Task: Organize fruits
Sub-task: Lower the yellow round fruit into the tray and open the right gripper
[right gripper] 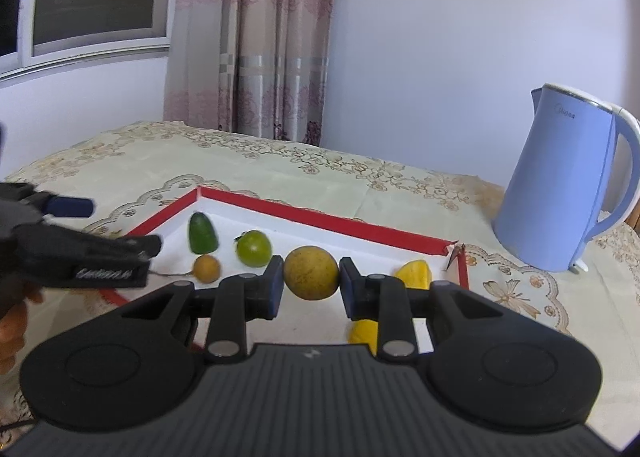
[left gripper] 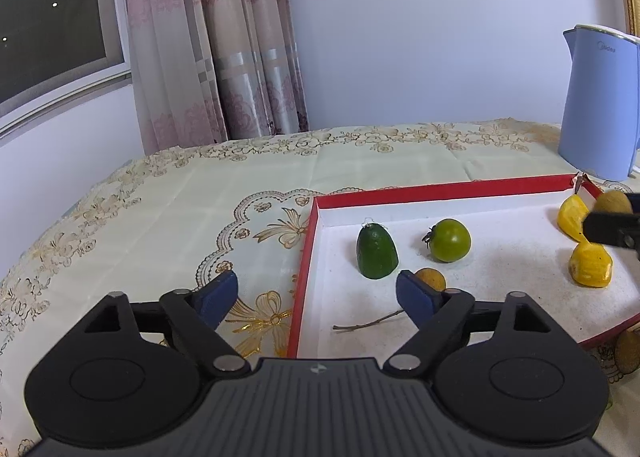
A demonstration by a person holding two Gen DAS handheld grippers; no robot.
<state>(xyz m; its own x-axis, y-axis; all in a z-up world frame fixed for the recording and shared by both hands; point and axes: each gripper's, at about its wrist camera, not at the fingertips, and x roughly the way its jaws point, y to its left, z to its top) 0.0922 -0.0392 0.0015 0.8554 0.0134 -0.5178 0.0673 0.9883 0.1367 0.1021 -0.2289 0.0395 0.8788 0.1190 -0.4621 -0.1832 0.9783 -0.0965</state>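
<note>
- Right hand-held gripper (right gripper: 311, 277): pads clamped on a round yellow-brown fruit (right gripper: 311, 272), held over the red-rimmed tray (right gripper: 320, 217), not touching the liner.
- Left hand-held gripper (left gripper: 316, 293): jaws wide apart, nothing between them. It straddles the tray's left wall near the front-left corner.
- Already in the tray: green avocado-like fruit (left gripper: 377, 253), upright near the left wall; green tomato (left gripper: 450, 239) just beside it toward the middle; small orange-brown round fruit (left gripper: 432, 279) near the front, just behind the left gripper's right pad.
- Right end of the tray: two yellow fruit pieces (left gripper: 591, 263), one toward the back right corner, one nearer the front.
- A loose twig (left gripper: 368, 324) lies on the liner at the front.
- Still outside: one brownish round fruit (left gripper: 628, 351) on the table past the tray's front rim. Only partly in view.
- Judgement: mostly done. Left: set down the held fruit, collect the stray one. Can't tell if more fruit sits outside the views.
- Blue kettle (right gripper: 560, 185) stands on the table beyond the tray's back right corner, clear of the work.
</note>
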